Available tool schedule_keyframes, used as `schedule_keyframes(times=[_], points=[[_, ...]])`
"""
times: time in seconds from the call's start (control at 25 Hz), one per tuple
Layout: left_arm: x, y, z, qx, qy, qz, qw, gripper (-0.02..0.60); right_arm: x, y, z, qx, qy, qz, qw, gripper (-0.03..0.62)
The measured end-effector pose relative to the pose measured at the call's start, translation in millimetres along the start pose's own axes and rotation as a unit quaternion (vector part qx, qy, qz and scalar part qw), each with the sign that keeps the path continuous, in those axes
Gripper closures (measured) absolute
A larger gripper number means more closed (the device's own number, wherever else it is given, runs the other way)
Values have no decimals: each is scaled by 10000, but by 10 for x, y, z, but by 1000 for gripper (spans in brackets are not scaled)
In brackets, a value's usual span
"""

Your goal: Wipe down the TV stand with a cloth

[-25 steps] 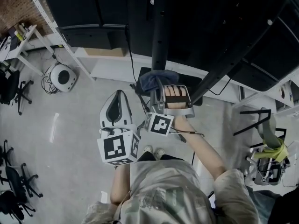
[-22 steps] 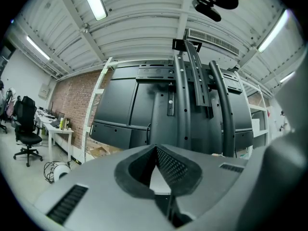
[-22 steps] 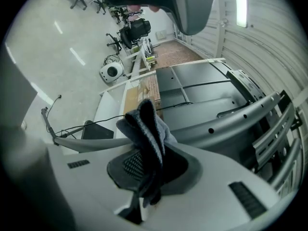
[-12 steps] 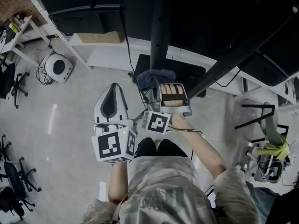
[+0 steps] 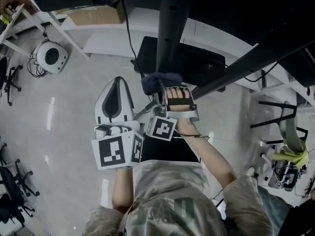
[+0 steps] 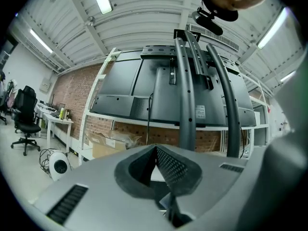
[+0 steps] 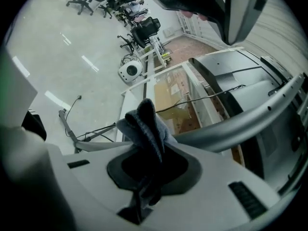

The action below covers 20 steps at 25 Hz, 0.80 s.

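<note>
The TV stand's dark upright post (image 5: 170, 28) rises from a black base (image 5: 202, 63) in the head view. My right gripper (image 5: 161, 90) is shut on a dark blue cloth (image 5: 157, 81), which presses against the foot of the post. In the right gripper view the cloth (image 7: 144, 124) bunches out of the jaws beside a grey stand tube (image 7: 231, 124). My left gripper (image 5: 115, 80) hangs to the left of the post, apart from it. In the left gripper view its jaws (image 6: 156, 149) stand shut with nothing between them, and the stand's curved posts (image 6: 185, 100) and the screens' backs lie ahead.
A round white device (image 5: 48, 55) with cables sits on the floor at the far left. A cardboard box (image 5: 93, 14) lies under a white shelf frame (image 5: 49, 26). Office chairs (image 5: 12, 191) stand at the left edge, and a metal frame with yellow cloth (image 5: 290, 156) at the right.
The stand, base and floor have slid downward in the head view as the view shifted. The cloth stays at the post's foot in the right gripper. The person's feet have left the view.
</note>
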<state>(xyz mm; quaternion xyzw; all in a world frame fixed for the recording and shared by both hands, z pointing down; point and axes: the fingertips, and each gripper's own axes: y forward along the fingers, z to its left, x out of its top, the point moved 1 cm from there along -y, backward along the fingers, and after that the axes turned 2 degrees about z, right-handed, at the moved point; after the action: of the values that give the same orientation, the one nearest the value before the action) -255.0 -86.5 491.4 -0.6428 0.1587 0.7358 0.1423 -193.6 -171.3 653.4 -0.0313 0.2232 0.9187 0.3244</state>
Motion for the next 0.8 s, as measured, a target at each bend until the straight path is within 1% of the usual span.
schedule_keyframes(times=[0.08,0.2,0.32,0.64,0.8], points=[[-175,45,5,-16,-7,20,10000,566,-25,88,224,176,103,-43,9998,537],[-445,101,23,-25,-40,129,9999,566,-92,213,559,376,85,-11,9993,537],[-615,148,34,-21,-61,217,9997,566,-148,316,805,579,134,29,9982,537],[-757,228,40,-1,-132,202,9997,566,-253,446,1105,745,68,37,9972,537],[-730,222,11,-41,-180,162,9997,566,-258,454,1132,799,103,65,9967,537]])
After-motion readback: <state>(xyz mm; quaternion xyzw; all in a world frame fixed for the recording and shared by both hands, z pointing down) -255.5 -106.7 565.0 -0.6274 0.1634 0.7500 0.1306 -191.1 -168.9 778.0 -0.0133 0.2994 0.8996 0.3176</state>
